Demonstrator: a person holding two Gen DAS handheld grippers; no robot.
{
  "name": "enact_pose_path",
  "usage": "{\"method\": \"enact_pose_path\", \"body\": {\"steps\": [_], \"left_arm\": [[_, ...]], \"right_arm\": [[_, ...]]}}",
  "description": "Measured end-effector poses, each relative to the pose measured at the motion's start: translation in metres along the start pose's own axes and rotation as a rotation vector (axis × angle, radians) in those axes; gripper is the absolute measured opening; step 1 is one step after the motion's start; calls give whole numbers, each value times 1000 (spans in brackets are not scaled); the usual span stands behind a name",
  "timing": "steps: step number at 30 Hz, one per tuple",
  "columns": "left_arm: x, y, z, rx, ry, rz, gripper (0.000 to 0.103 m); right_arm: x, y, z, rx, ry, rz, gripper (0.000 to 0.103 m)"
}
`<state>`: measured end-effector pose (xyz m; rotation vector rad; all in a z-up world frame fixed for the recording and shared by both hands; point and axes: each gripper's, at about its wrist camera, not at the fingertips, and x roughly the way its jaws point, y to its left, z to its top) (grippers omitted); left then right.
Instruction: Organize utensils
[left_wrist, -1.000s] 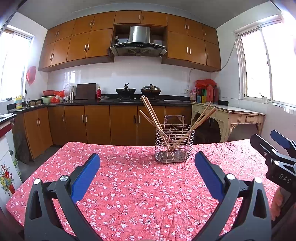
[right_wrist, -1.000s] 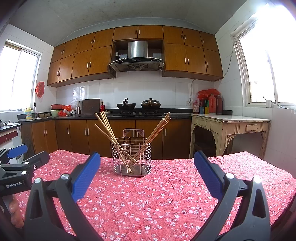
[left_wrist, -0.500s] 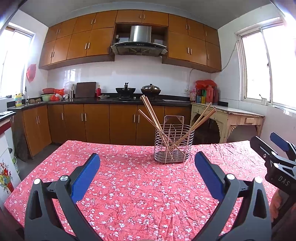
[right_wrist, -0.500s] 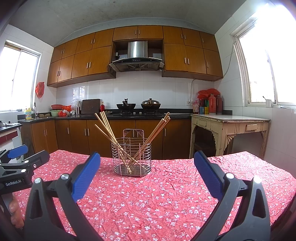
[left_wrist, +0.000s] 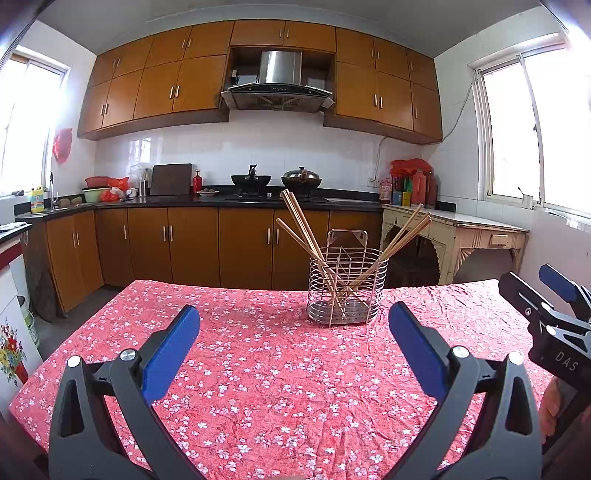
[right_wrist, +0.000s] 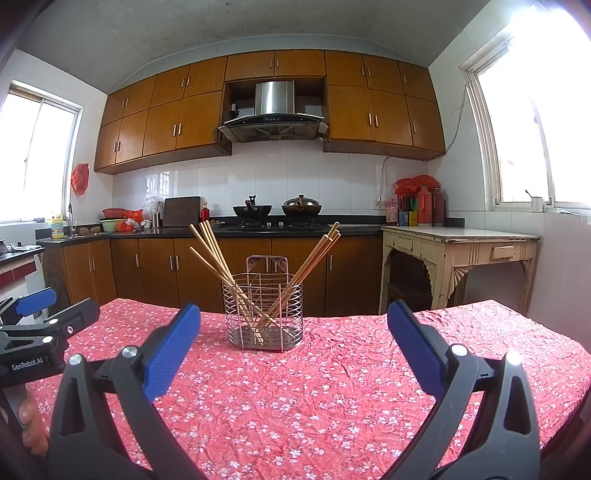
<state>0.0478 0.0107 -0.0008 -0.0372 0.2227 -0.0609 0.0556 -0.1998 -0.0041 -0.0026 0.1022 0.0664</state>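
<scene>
Both grippers gape, holding nothing — left gripper, right gripper — wire caddy (chopsticks inside) at 12 o'clock

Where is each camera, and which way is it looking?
Left wrist: sits on the left gripper, looking across the table at the basket of chopsticks; its open fingers and the right gripper at the right edge show.
Right wrist: sits on the right gripper, facing the same basket; its open fingers and the left gripper show.
Both share the basket, chopsticks, table and kitchen.
</scene>
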Motion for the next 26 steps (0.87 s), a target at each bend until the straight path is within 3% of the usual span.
{"method": "enact_pose_path", "body": {"steps": [26], "left_arm": [[-3,-4,2,2,-8,4,101]], "right_arm": [[-1,1,-4,3,3,4,99]]}}
